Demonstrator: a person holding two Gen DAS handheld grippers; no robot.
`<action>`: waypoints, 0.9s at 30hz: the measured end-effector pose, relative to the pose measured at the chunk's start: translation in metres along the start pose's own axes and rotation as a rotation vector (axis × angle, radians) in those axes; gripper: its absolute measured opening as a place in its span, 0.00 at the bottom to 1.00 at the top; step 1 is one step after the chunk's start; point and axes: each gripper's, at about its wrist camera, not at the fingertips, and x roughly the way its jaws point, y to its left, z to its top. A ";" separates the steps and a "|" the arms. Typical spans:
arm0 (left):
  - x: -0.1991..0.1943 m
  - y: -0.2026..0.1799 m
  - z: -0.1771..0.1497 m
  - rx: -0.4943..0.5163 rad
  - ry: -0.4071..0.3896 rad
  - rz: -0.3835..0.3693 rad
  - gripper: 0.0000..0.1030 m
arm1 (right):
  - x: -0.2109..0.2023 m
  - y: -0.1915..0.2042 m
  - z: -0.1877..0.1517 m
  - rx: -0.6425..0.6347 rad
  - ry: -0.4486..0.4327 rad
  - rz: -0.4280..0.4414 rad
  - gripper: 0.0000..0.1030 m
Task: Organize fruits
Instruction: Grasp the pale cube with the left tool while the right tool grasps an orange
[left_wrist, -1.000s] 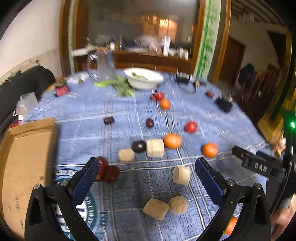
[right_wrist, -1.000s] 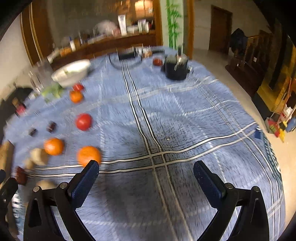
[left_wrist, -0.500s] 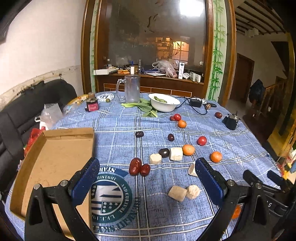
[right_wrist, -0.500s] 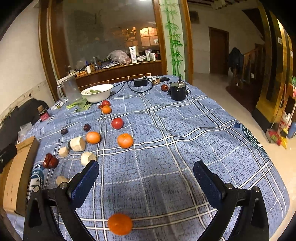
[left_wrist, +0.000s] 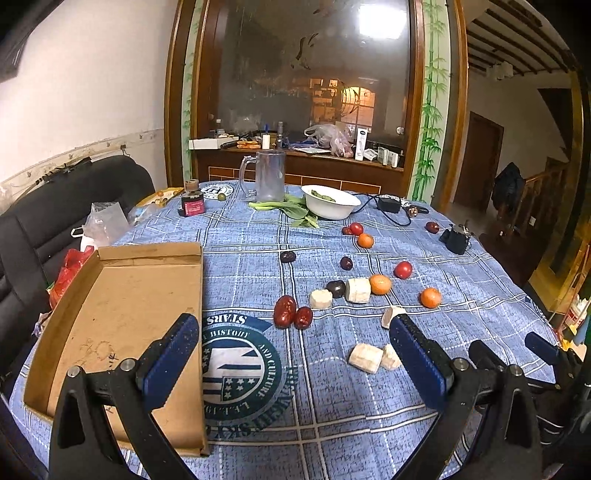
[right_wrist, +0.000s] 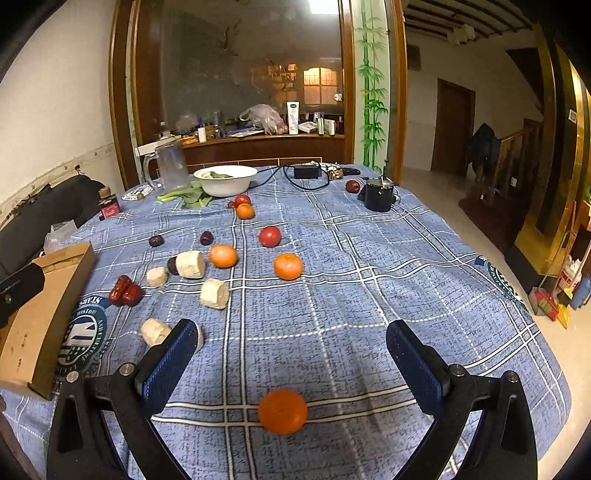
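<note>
Fruit lies scattered on a blue checked tablecloth (left_wrist: 332, 398): oranges (left_wrist: 380, 284) (right_wrist: 287, 266), a red tomato (right_wrist: 269, 236), two red dates (left_wrist: 285, 316), dark plums (left_wrist: 288, 256) and pale root chunks (left_wrist: 357, 290). One orange (right_wrist: 282, 411) lies near, between the right gripper's jaws. An empty shallow cardboard box (left_wrist: 122, 317) sits at the left. My left gripper (left_wrist: 295, 349) is open and empty above the cloth. My right gripper (right_wrist: 290, 350) is open and empty.
A white bowl (left_wrist: 330, 201) with greens, a clear glass mug (left_wrist: 269, 175), a small dark jar (left_wrist: 192, 202), a black cup (right_wrist: 378, 195) and a cable stand at the far side. A black sofa (left_wrist: 44, 221) lies left. The table edge drops right.
Both grippers have pulled back and risen, so more of the table and the cardboard box shows. The near orange has come into the right wrist view. Both stayed open.
</note>
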 end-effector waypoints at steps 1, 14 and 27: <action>-0.002 0.001 -0.001 -0.003 -0.005 -0.001 1.00 | -0.001 0.001 -0.002 0.001 -0.003 0.004 0.99; 0.009 -0.008 -0.016 0.012 0.058 -0.039 1.00 | -0.003 -0.007 -0.016 0.008 0.008 0.013 0.99; 0.035 0.014 -0.018 -0.060 0.152 -0.154 1.00 | -0.008 -0.030 -0.013 -0.043 0.037 0.039 0.99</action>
